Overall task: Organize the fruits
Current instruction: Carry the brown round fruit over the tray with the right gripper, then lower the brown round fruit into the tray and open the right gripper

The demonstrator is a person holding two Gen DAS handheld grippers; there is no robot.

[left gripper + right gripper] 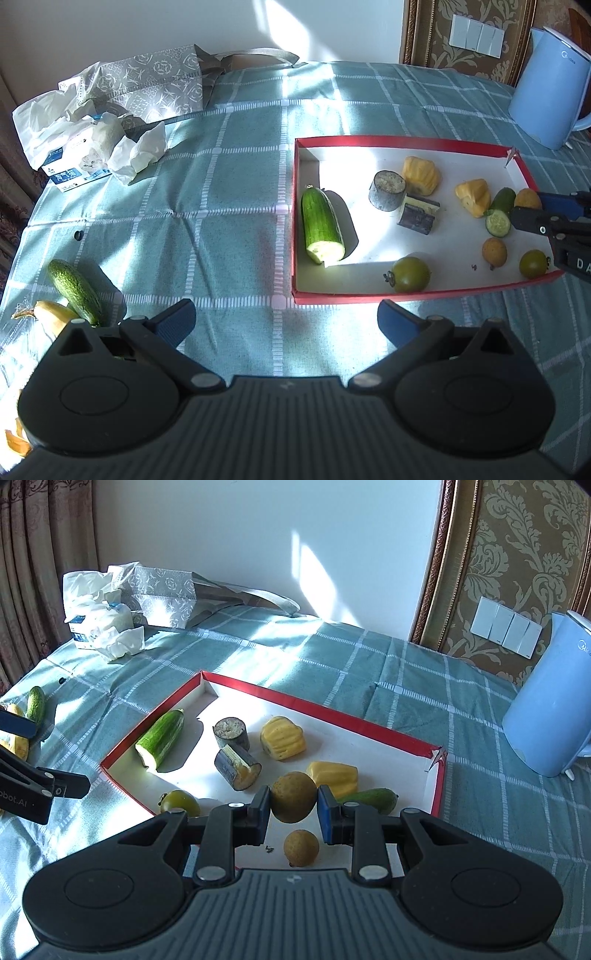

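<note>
One round, brownish-yellow fruit [293, 796] sits pinched between the blue pads of the right gripper [293, 806], held above the white floor of a shallow red-rimmed cardboard tray [436, 788]. A smaller fruit of the same kind [301, 847] lies in the tray just below it. Around them are a cut green cucumber half [160, 744], two yellow lumpy fruit pieces [282, 737], two dark-skinned cut cylinders [237, 767] and a green tomato [180, 802]. The left gripper [286, 319] hovers over the teal checked tablecloth [221, 192] with its fingers spread wide and nothing between them. Near it, outside the tray, lie a whole cucumber [75, 291] and a banana [55, 317].

The round fruit could slip or roll away, since the pads appear to touch only its sides. Whether it is lifted clear of the tray floor cannot be told. The banana is partly hidden behind the left gripper, and a pale blue electric kettle [546, 709] is cut off at the edge.
</note>
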